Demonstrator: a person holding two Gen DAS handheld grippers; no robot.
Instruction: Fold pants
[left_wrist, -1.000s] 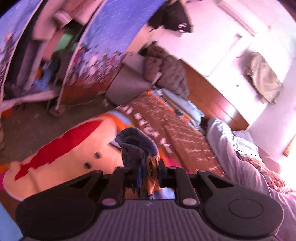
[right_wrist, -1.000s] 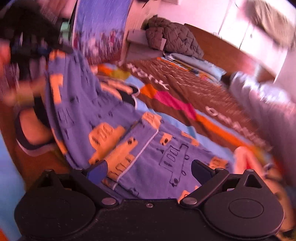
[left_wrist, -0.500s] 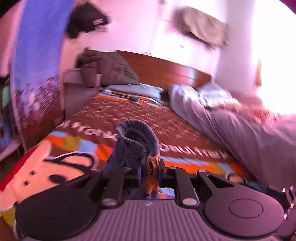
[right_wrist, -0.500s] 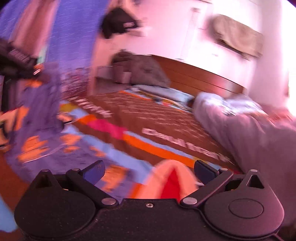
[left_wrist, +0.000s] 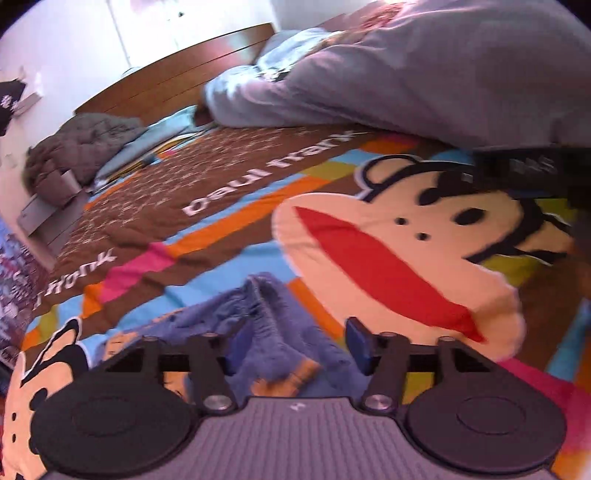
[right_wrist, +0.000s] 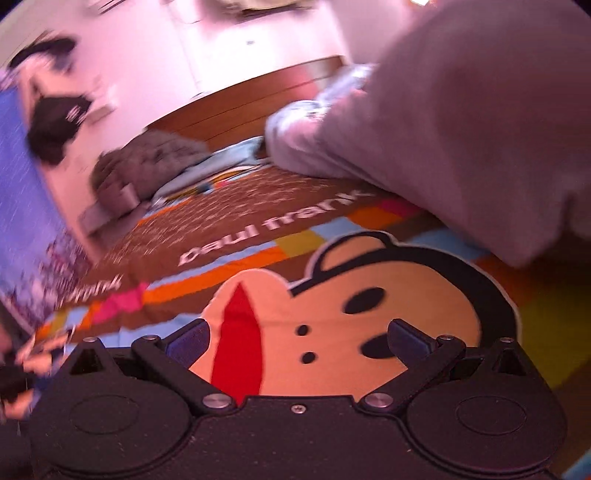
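The left gripper (left_wrist: 295, 341), its jaws just opened, stands over the blue pants (left_wrist: 266, 325) bunched between them on the bedspread (left_wrist: 229, 206). The right gripper (right_wrist: 297, 341) gapes empty, farther off over the monkey print

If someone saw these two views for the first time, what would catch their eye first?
Probably the big cartoon monkey face on the bedspread, filling the middle of both views. Next, the blue pants bunched on the bed between the open left gripper fingers, its jaws having just been opening. A grey duvet is heaped at upper right.
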